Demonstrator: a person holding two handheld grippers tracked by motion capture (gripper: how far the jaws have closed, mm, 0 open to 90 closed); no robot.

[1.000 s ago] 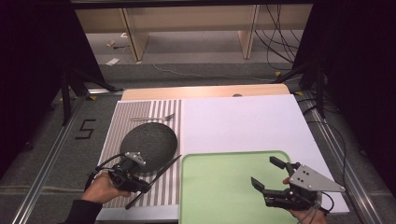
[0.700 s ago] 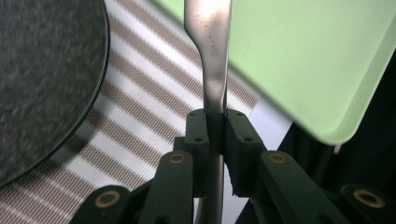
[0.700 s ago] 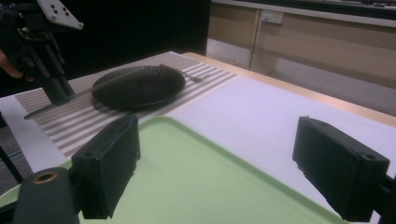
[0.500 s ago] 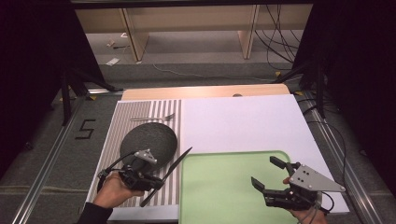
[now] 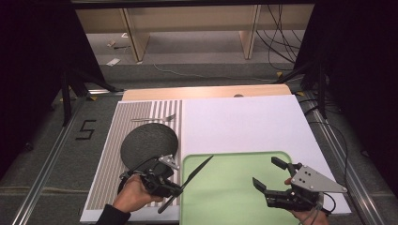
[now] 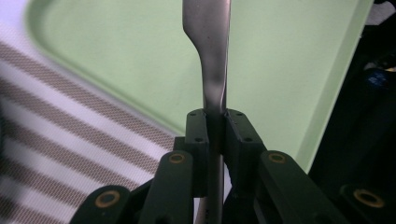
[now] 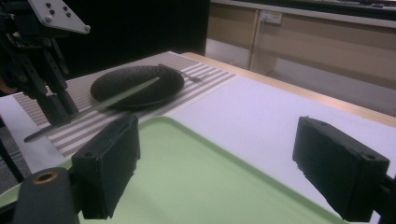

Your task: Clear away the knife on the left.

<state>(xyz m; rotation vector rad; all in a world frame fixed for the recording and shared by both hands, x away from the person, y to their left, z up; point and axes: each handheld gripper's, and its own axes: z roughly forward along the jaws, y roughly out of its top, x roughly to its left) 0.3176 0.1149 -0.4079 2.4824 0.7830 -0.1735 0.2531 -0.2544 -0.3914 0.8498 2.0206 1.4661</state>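
Observation:
My left gripper is shut on a table knife and holds it off the table at the near left. The blade points up and to the right over the left edge of the green tray. In the left gripper view the pads pinch the knife by its handle, with the tray beyond. My right gripper rests at the tray's right side, open, with nothing between its pads. The right gripper view has the knife and the left gripper at its left.
A dark round plate lies on the striped mat, with a fork just behind it. A white board covers the table's right half under the tray. Dark floor and cables surround the table.
My left gripper has carried the knife to the right, from over the striped mat to the tray's left edge. The right gripper has not moved.

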